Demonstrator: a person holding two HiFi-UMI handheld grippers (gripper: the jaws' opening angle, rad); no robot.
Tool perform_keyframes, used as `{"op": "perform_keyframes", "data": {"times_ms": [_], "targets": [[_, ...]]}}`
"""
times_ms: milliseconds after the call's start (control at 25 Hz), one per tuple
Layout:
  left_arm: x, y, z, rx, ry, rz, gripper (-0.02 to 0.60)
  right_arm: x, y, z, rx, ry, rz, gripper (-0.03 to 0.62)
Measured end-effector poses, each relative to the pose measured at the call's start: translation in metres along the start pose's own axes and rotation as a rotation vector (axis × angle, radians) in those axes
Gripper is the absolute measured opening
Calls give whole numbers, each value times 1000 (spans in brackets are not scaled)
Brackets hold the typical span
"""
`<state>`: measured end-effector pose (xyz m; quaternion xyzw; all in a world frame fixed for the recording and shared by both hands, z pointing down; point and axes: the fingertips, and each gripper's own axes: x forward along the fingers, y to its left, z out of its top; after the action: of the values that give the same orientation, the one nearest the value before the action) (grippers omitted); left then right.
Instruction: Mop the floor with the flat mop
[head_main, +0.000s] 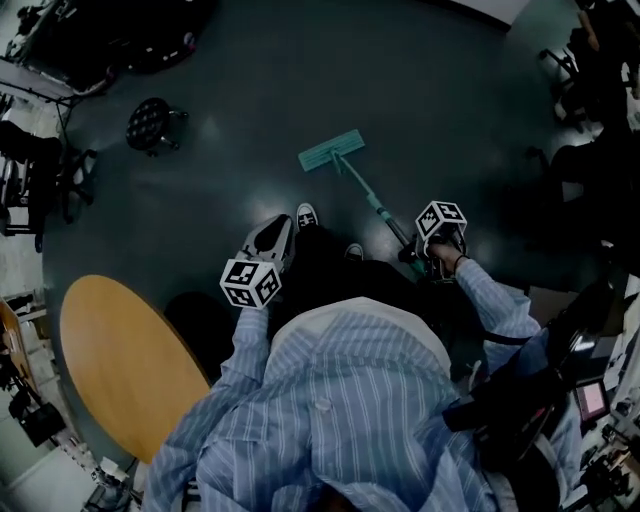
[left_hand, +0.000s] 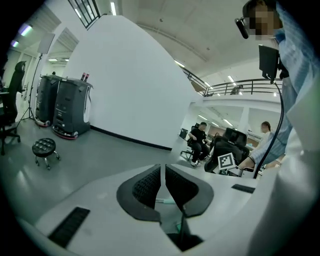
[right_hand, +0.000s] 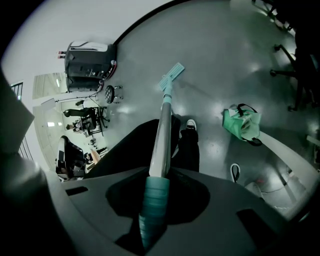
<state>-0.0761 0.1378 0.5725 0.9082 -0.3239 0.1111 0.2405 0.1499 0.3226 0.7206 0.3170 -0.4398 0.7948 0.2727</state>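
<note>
- Dark grey-green floor fills the head view, glossy with a few soft light patches, and meets a tall white wall seen from the left gripper view.
- The flat mop rests with its teal head flat on the floor ahead of the person's shoes. Its handle slants back and to the right, up to the right gripper.
- The right gripper has its jaws closed on the handle's ribbed teal grip. In its own view the silvery shaft runs straight out from between them to the mop head.
- The left gripper is held off to the left, well apart from the mop. Its ribbed black jaws stand almost together, only a thin slit between them, and they grip nothing.
- A round wooden surface sits at the person's lower left, close to the left sleeve of the striped shirt.
- A small black stool on castors stands on the open floor to the far left of the mop head.
- Two dark machine cabinets stand against the white wall, behind the stool.
- A green bag lies on the floor to the person's right, showing only in the right gripper view.
- Office chairs and a seated person appear in the background of the left gripper view, with a railed upper level above.
</note>
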Motion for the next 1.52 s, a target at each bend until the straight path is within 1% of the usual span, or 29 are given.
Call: {"op": "perform_keyframes", "data": {"times_ms": [120, 240, 360, 520, 640, 800, 1000, 1280, 1400, 1520], "targets": [[2, -9, -4, 17, 34, -21, 31, -5, -5, -19, 8, 10, -1, 77], [2, -21, -17, 62, 85, -36, 31, -5, -11, -35, 12, 18, 1, 77], [5, -32, -27, 104, 131, -56, 31, -5, -13, -40, 26, 15, 14, 77], [-3, -35, -29, 130, 138, -50, 31, -3, -6, -41, 37, 11, 40, 78], [-18, -21, -29, 115, 124, -20, 31, 5, 5, -44, 29, 7, 43, 78], [-37, 5, -25, 71, 92, 28, 31, 17, 19, -48, 41, -3, 51, 78], [-50, 32, -26, 18, 96, 69, 31, 28, 27, -52, 43, 24, 53, 78], [-44, 53, -10, -28, 88, 68, 31, 25, 45, -47, 78, 1, 70, 78], [-39, 56, -10, -22, 92, 54, 31, 26, 47, -45, 96, -15, 78, 78], [-41, 66, -7, -24, 84, 55, 31, 28, 54, -41, 98, -17, 73, 78]]}}
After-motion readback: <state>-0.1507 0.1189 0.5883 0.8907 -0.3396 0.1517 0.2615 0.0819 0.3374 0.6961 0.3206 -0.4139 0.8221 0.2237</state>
